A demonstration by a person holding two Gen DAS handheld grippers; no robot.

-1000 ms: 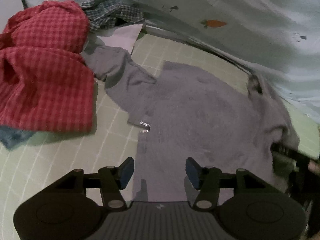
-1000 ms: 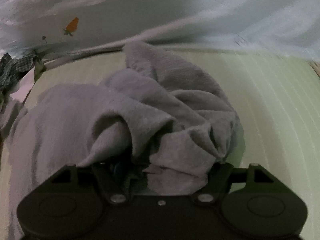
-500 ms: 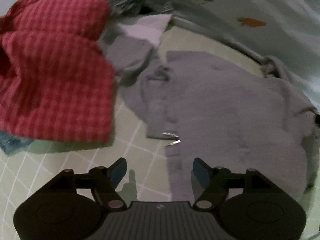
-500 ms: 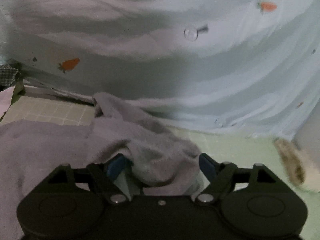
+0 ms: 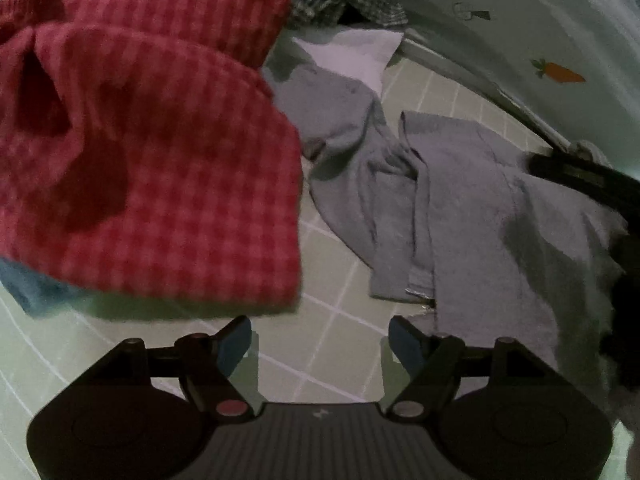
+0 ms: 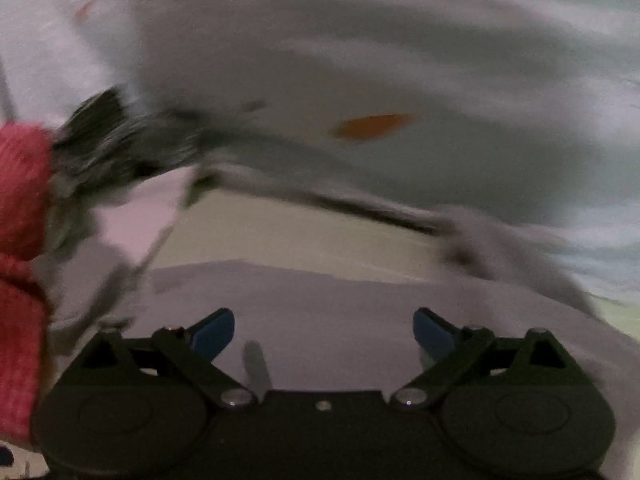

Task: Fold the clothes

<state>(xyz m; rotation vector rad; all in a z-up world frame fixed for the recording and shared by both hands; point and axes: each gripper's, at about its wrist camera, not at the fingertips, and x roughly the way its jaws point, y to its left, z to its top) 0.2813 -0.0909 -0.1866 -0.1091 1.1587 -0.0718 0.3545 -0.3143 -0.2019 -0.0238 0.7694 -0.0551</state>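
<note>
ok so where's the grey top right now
In the left wrist view the grey top lies spread on the green checked mat, right of the red checked cloth.

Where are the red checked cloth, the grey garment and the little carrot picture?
Red checked cloth [image 5: 160, 160]: left wrist view, middle of the bunched fabric.
Grey garment [image 5: 480, 208]: left wrist view, its flat body.
Carrot [image 5: 562, 74]: left wrist view, orange body of the print on the pale sheet.

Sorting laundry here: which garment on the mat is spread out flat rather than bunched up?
The grey sweatshirt, lying spread on the green gridded mat; the red checked garment sits heaped.
</note>
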